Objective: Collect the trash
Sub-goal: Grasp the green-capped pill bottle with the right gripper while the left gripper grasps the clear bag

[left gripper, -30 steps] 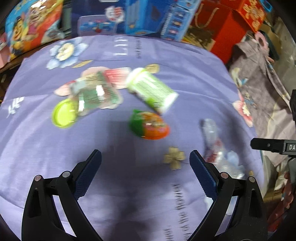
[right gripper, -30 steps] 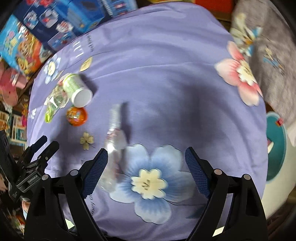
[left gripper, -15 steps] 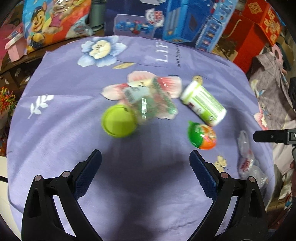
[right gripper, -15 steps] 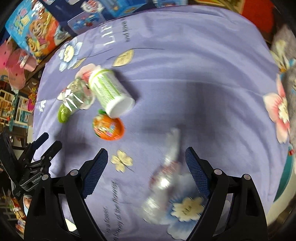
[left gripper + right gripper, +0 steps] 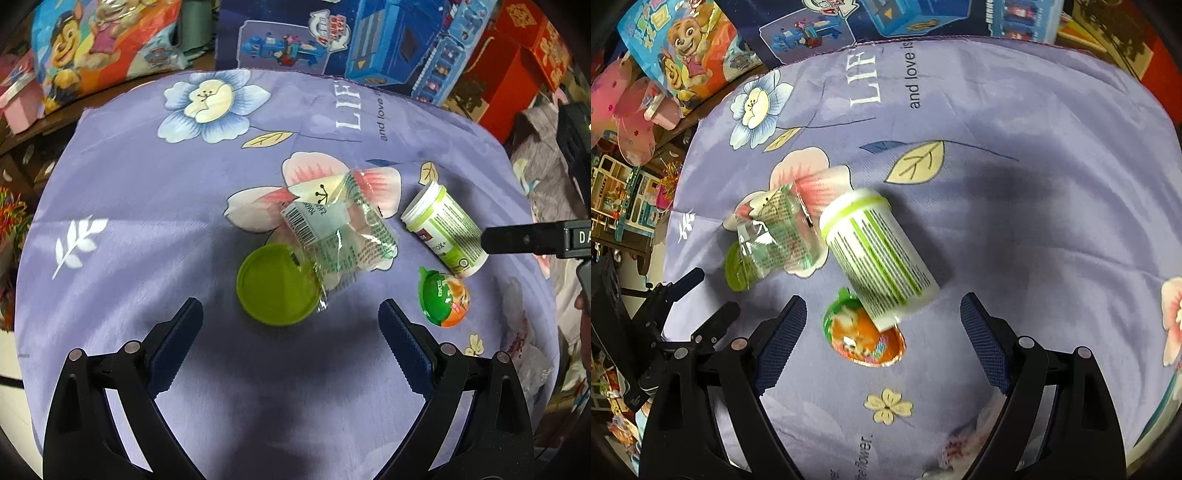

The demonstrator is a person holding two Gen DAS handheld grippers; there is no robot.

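Observation:
On the purple flowered cloth [image 5: 147, 184] lie a round lime-green lid [image 5: 279, 284], a crumpled clear wrapper [image 5: 336, 236] partly over it, a white and green cylindrical tub [image 5: 443, 229] on its side, and an orange and green egg-shaped capsule [image 5: 443, 297]. My left gripper [image 5: 290, 326] is open just short of the lid, with nothing between its fingers. My right gripper [image 5: 881, 323] is open above the capsule [image 5: 866, 334] and the base of the tub [image 5: 879, 258]. The wrapper [image 5: 779, 232] and lid [image 5: 740, 273] lie to its left. A crushed clear bottle [image 5: 532, 354] lies at the cloth's right edge.
Toy boxes [image 5: 369, 48] and a cartoon bag [image 5: 99, 44] line the far edge of the table. Red boxes [image 5: 517, 59] stand at the back right. The right gripper's finger [image 5: 535, 242] juts into the left wrist view. Shelves of toys [image 5: 624, 199] stand at the left.
Both grippers have moved left across the cloth. The lid and wrapper now sit before the left gripper. The bottle has slid out past the right gripper's lower edge; tub and capsule lie between its fingers' line.

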